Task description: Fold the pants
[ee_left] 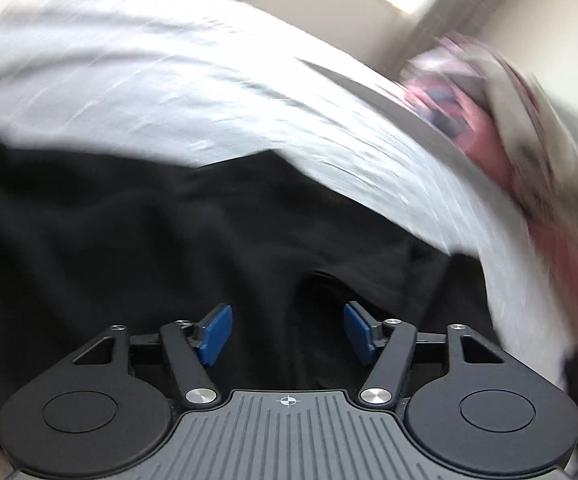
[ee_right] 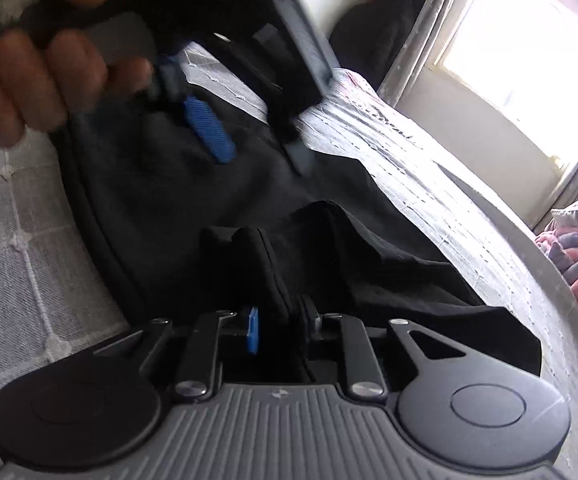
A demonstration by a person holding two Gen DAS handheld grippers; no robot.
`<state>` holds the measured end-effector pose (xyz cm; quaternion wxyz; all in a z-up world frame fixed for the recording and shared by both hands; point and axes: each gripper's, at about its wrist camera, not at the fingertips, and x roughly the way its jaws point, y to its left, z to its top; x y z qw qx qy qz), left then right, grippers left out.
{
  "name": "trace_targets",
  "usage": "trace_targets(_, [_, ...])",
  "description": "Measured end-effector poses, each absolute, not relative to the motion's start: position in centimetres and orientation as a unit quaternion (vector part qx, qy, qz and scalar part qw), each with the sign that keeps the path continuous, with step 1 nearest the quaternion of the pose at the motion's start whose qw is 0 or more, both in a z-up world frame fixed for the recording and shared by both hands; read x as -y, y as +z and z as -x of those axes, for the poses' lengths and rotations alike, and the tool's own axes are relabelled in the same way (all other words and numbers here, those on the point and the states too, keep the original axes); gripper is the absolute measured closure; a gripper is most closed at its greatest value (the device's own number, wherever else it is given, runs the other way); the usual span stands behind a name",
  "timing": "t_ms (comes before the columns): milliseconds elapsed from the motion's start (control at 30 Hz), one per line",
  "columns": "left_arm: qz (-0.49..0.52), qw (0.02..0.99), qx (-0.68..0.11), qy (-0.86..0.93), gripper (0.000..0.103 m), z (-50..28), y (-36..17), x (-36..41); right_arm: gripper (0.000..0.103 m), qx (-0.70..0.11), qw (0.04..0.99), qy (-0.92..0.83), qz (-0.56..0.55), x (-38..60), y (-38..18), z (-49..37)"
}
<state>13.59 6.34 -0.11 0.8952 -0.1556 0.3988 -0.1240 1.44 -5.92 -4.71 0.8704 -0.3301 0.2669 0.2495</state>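
Black pants point(ee_left: 169, 240) lie on a white quilted bedspread point(ee_left: 169, 92); they also show in the right wrist view point(ee_right: 217, 184). My left gripper point(ee_left: 288, 330) is open and empty, its blue pads point(ee_left: 217, 332) spread just above the black cloth. The view is motion-blurred. My right gripper point(ee_right: 279, 328) is shut on a raised fold of the pants point(ee_right: 273, 264). The left gripper point(ee_right: 249, 140) also shows in the right wrist view, held by a hand point(ee_right: 29, 80) above the pants, jaws open.
The bedspread point(ee_right: 429, 168) runs to the bed's edge at the right. A pink and grey bundle of bedding point(ee_right: 573, 248) lies beyond that edge, also in the left wrist view point(ee_left: 489, 140). A bright window point(ee_right: 529, 40) and dark hanging clothes point(ee_right: 381, 28) are at the back.
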Motion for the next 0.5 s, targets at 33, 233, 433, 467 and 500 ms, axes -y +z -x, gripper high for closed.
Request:
trace_targets(33, [0.110, 0.903, -0.392, -0.139, 0.040, -13.7, 0.1, -4.9, 0.038, -0.270, 0.871, 0.251, 0.326, 5.9, -4.6, -1.3])
trace_targets(233, [-0.075, 0.897, -0.363, -0.241, 0.028, -14.2, 0.0, 2.0, 0.037, -0.283, 0.877, 0.252, 0.295, 6.4, -4.7, -1.7])
trace_targets(433, [-0.183, 0.869, -0.361, -0.285, 0.014, -17.0, -0.7, 7.5, 0.038, -0.277, 0.872, 0.263, 0.307, 5.8, -5.0, -1.1])
trace_targets(467, [-0.223, 0.862, -0.362, -0.275, 0.014, -17.5, -1.3, 8.7, 0.038, -0.279, 0.871, 0.267, 0.305, 5.9, -5.0, -1.2])
trace_targets(500, [-0.263, 0.856, -0.361, -0.259, 0.014, -17.9, -2.0, 9.8, 0.038, -0.280, 0.870, 0.270, 0.304, 6.0, -4.9, -1.3])
